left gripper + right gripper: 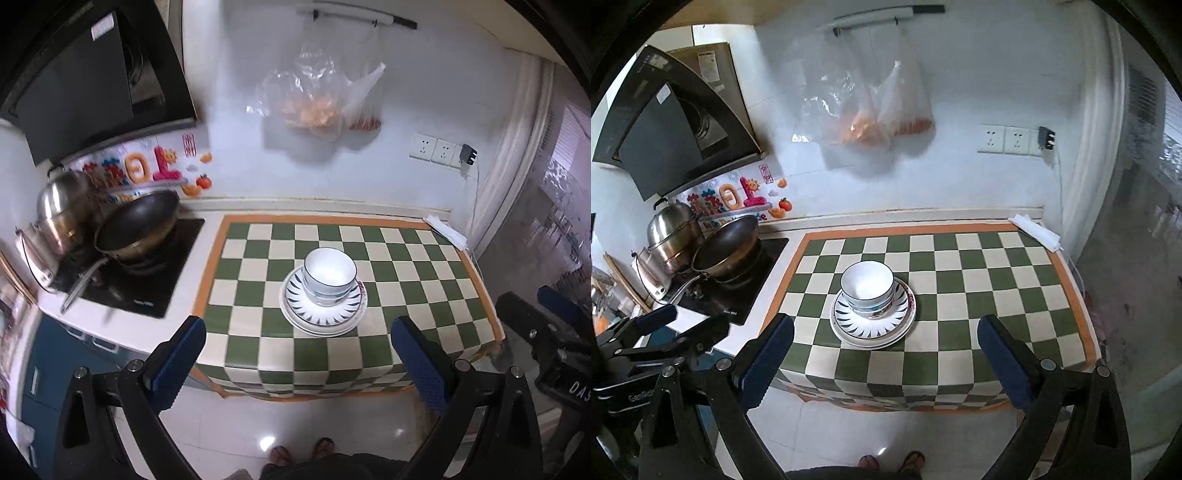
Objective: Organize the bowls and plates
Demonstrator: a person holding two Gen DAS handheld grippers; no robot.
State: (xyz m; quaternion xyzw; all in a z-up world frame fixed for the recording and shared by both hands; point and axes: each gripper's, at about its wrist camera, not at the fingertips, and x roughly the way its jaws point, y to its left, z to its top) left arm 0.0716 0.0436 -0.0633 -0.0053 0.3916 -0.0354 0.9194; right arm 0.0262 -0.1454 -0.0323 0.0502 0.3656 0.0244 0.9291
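A stack of white, blue-rimmed ceramic bowls (330, 276) sits on stacked white plates with blue leaf patterns (324, 314), mid-worktop, ahead of and between both pairs of fingers. About three bowls and three plates show. The left gripper (297, 365) and right gripper (886, 363) hang spread wide and empty above a green-and-cream checkered cloth (406, 266), beside a black stove (147, 280) and white tiled wall (424, 92).

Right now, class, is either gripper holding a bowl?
No: the left gripper and right gripper hang open, short of the stacked bowls.

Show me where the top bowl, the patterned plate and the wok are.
top bowl (330, 266), left wrist view, inside wall.
patterned plate (295, 295), left wrist view, left rim.
wok (726, 243), right wrist view, dark inside.
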